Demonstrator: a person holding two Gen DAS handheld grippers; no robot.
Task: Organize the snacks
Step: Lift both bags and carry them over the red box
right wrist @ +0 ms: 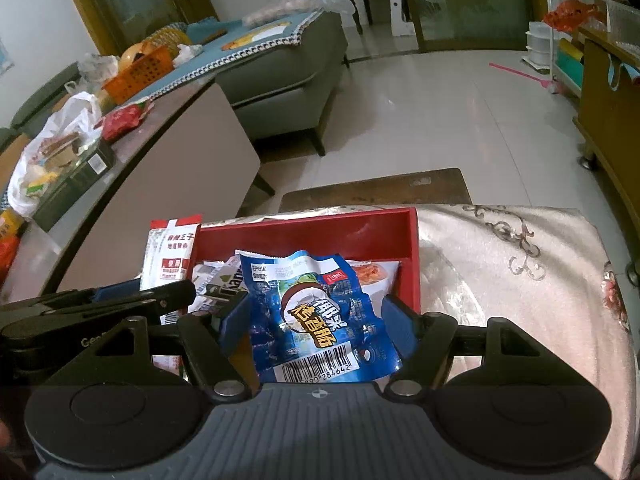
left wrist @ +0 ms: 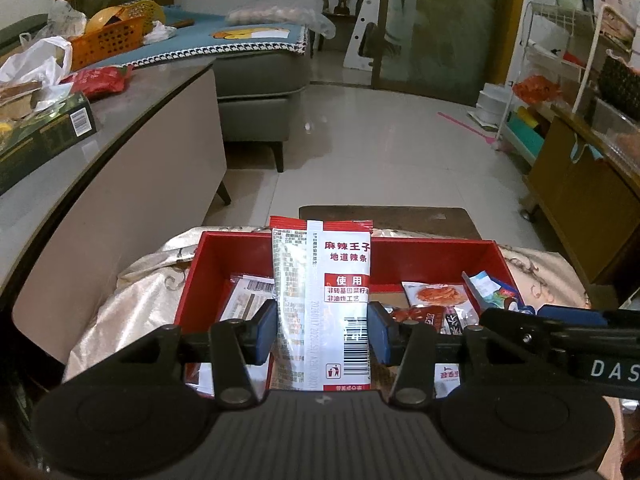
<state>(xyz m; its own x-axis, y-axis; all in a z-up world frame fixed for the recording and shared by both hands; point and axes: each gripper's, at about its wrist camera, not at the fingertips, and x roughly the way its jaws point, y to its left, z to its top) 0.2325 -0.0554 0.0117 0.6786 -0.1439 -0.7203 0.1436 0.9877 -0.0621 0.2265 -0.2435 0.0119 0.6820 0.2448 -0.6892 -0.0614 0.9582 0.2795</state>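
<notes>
Nearest the left wrist lens: left gripper (left wrist: 322, 330), blue pads clamped on both sides of a white-and-red packet (left wrist: 320, 300), held upright with its long axis running straight away from the camera, top edge reaching past the far wall of the red box (left wrist: 440, 254). Nearest the right wrist lens: right gripper (right wrist: 316, 322), pads pressed against a crumpled blue packet (right wrist: 316, 316), barcode end toward the camera, top end pointing into the same box. Both packets poised over the box, white one above the left half, blue one above the right half beside the right wall; box directly below and ahead of each tool, on a floral cloth (right wrist: 520, 272). Inside the box: several loose packets lying flat, among them an orange-pictured one (left wrist: 436, 294). Likely next: lowering and letting go, each on its own side.
</notes>
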